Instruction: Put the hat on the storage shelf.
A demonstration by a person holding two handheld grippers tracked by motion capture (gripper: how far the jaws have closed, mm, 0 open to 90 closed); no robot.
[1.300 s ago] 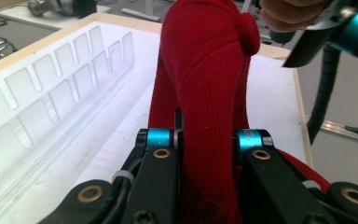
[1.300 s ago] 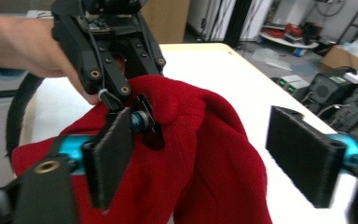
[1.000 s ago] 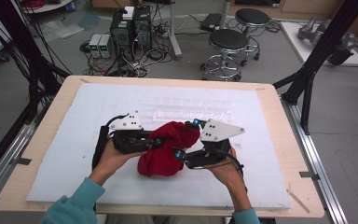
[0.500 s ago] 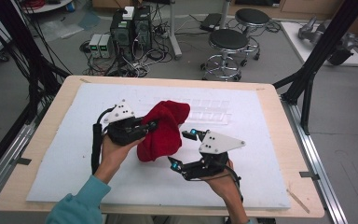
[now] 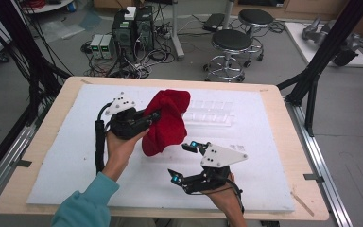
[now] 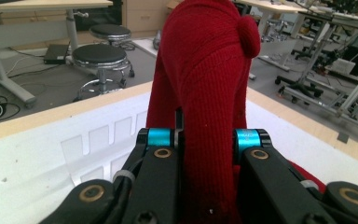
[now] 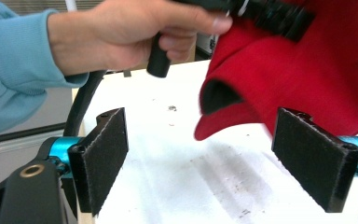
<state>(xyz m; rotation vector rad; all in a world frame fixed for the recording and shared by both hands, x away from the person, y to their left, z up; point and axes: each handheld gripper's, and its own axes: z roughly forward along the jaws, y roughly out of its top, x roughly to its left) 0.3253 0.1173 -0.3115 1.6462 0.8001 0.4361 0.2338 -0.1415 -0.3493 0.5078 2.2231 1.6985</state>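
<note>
The red hat (image 5: 168, 120) is gripped by the left gripper (image 5: 152, 117), whose jaws are closed on the knit fabric, and it is held up above the white mat (image 5: 66, 161), hanging free. The right gripper (image 5: 183, 163) is seen lower, near the hat's bottom edge, with its jaws wide apart and nothing between the pads (image 7: 105, 154).

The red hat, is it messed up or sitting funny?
Not damaged, just bunched. The red hat hangs crumpled from the shut left gripper, lifted off the white mat. The right gripper is open, holding nothing.
</note>
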